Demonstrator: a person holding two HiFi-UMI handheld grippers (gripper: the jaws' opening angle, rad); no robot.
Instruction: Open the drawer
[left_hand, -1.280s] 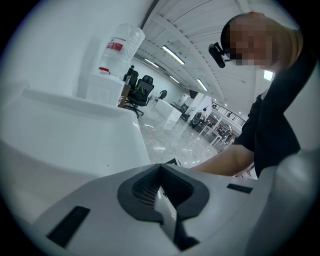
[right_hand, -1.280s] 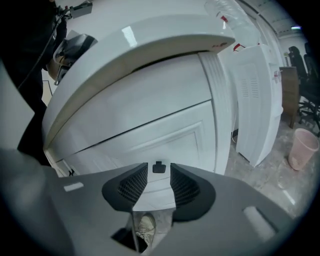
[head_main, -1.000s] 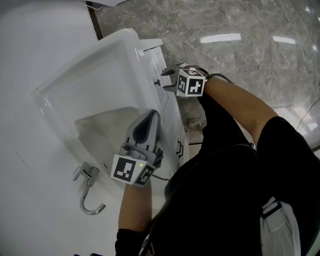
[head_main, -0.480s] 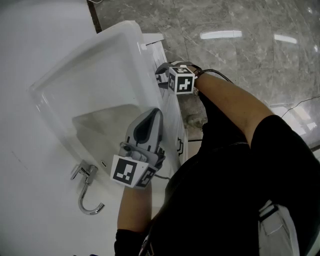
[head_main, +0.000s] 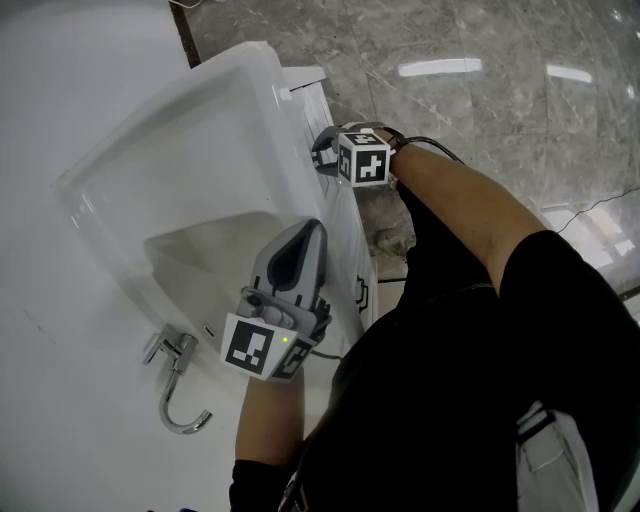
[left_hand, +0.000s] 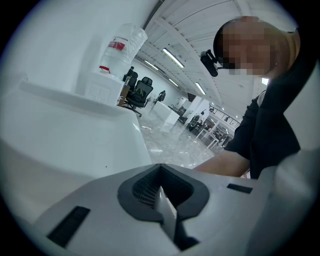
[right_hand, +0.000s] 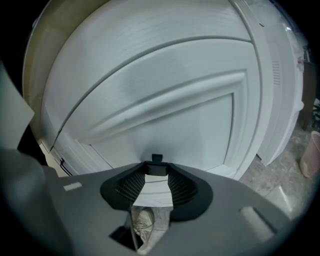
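The white drawer front fills the right gripper view, with its small dark handle right at my jaw tips. My right gripper has just been closing, and its pads now sit against the handle's two sides. From the head view, the right gripper is pressed up to the cabinet front below the basin's edge. My left gripper rests shut on the sink's near rim; nothing shows between its jaws.
The white sink tops the cabinet, with a chrome faucet at its lower left. A second dark handle sits lower on the cabinet front. Grey marble floor lies to the right. A water jug stands far behind.
My right gripper has moved left and down to the cabinet front and now sits at the drawer handle. The left gripper has stayed on the sink rim.
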